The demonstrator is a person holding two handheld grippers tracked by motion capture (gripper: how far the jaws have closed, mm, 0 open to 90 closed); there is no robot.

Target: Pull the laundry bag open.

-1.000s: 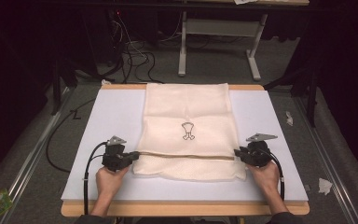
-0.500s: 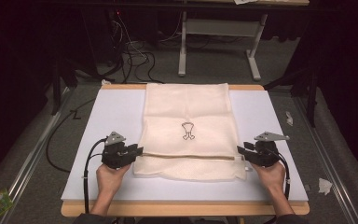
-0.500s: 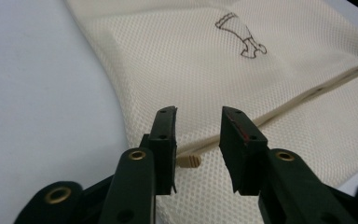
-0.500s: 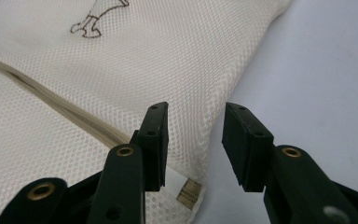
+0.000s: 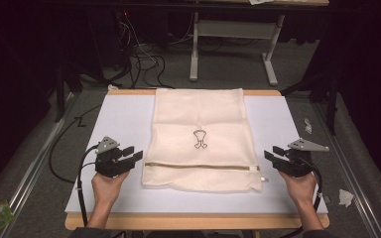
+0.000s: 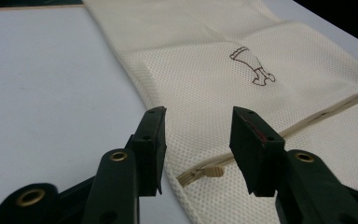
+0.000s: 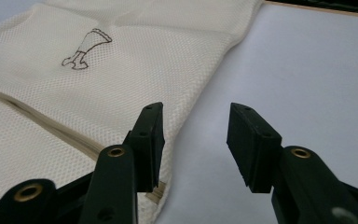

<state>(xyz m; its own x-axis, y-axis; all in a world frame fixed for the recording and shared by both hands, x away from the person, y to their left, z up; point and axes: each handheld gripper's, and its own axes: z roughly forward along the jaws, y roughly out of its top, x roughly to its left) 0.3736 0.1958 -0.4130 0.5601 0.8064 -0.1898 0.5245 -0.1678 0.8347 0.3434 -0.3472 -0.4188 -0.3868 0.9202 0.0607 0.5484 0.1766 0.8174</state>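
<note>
While both jaws just opening, empty: left gripper [image 5: 135,157], right gripper [image 5: 270,154] beside mesh bag [image 5: 198,124] edges.

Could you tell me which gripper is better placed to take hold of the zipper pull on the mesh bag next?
Probably the right gripper: the zipper pull lies at the mesh bag's right edge, just beside its open jaws. The left gripper, also open, sits across the bag.
</note>
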